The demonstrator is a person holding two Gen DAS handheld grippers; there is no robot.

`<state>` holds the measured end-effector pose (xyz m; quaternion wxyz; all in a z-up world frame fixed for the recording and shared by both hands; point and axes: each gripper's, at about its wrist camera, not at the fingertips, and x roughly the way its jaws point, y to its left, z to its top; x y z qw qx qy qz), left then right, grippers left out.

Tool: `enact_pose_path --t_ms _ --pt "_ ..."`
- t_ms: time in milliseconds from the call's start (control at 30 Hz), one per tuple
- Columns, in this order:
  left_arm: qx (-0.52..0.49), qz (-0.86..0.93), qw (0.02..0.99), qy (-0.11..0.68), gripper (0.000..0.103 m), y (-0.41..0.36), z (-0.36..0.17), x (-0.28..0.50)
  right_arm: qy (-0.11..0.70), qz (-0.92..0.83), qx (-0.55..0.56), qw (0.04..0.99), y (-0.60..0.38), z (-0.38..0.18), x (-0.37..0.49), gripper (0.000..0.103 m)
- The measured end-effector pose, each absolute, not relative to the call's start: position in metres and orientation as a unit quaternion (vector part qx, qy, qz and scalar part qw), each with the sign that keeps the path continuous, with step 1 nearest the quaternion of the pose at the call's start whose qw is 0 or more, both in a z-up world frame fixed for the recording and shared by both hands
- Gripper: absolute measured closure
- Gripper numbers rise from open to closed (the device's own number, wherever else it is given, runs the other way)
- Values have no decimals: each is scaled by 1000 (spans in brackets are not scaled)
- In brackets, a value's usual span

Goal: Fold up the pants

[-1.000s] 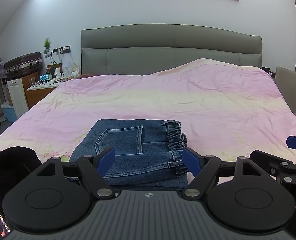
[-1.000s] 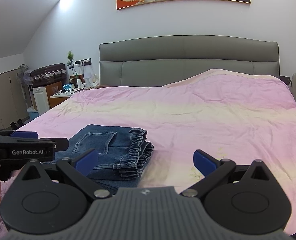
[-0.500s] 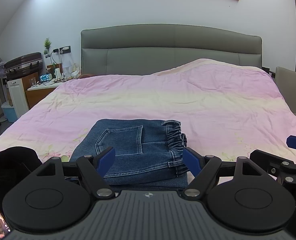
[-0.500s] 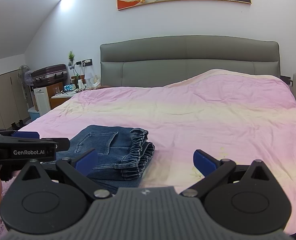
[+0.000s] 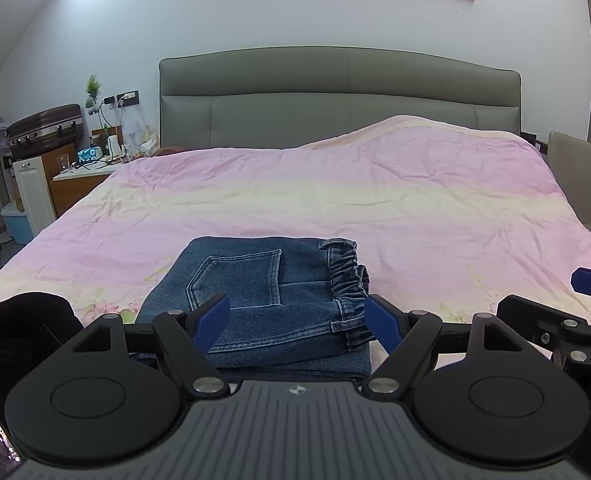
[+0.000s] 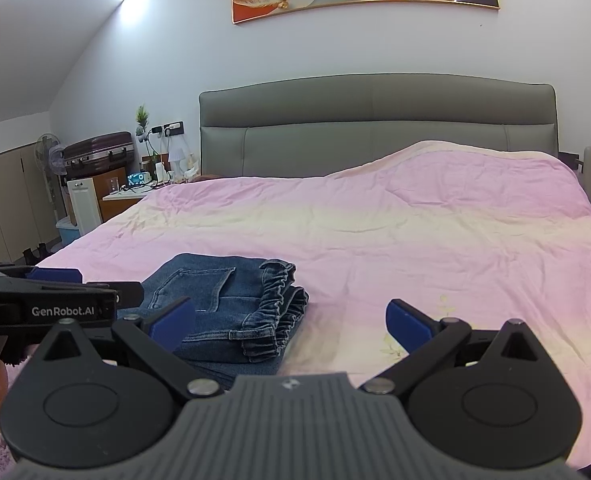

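On the near part of the bed (image 5: pixel 375 200), atop a pink and cream duvet, lay one pair of blue denim jeans (image 5: pixel 263 300), folded into a compact stack of several layers. Back pocket (image 5: pixel 239 280) faced up; gathered elastic waistband (image 5: pixel 347 276) sat along the stack's right edge, with a wider bottom layer showing at the near side.

Left tool (image 5: pixel 297 314): fingers spread wide, holding nothing, hovering just short of the jeans' near edge with the stack framed between its blue pads (image 5: pixel 213 318).

Right tool (image 6: pixel 291 322): likewise spread and empty, set to the right of the stack, its left pad (image 6: pixel 173 322) over the denim's near corner in view and its right pad over bare duvet.

Condition of task: judged complete or nearly so; folds looked square, no leg trailing.

Hazards noted:
- The waistband layers stood bunched and slightly lifted; a brush from either tool could tip the upper fold off the lower one.
- The duvet was soft and creased, so pressing down beside the stack could tilt it and let layers slide.
- An open finger drawn back low might snag the belt loop (image 5: pixel 345 325) or the hem and drag the top layer open.

Surroundings: grey headboard (image 5: pixel 335 100), nightstand (image 5: pixel 83 184) with cables, and suitcase (image 5: pixel 43 126) at left, all well apart from the jeans.
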<state>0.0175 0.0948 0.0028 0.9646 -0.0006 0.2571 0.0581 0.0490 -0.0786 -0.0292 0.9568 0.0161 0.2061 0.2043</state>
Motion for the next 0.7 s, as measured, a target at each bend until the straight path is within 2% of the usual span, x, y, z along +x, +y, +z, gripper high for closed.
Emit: enact_pose_path --t_ms 700 --pt "12 50 967 249 13 88 5 14 203 203 19 958 -78 -27 46 5"
